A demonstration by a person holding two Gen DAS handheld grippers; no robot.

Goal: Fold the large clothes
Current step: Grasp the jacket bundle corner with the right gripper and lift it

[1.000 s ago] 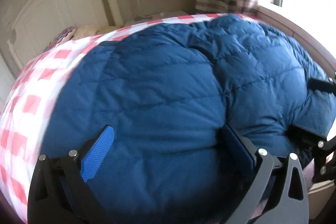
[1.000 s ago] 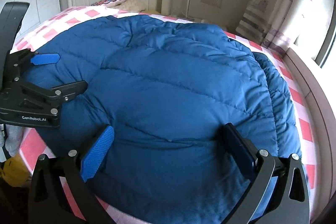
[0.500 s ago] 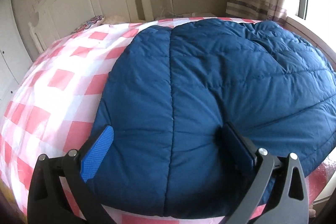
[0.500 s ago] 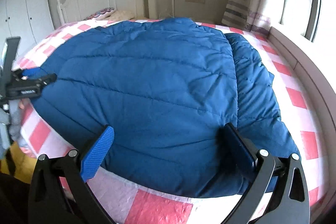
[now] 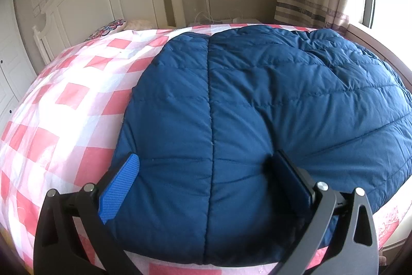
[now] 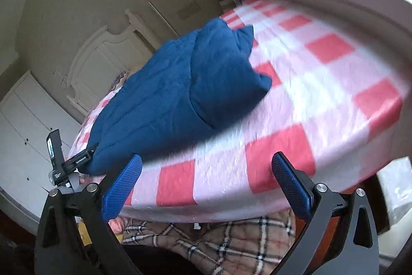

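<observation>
Both grippers are seen with jaws apart. A blue quilted down coat (image 5: 257, 107) is spread on the pink-checked bed sheet (image 5: 64, 94), its near hem hidden behind the left gripper (image 5: 206, 172). The right gripper (image 6: 206, 172) is held over the blurred bed edge, clear of the coat.

The right wrist view is motion-blurred; the blue quilted coat (image 5: 270, 107) runs past the left view's right edge.
</observation>
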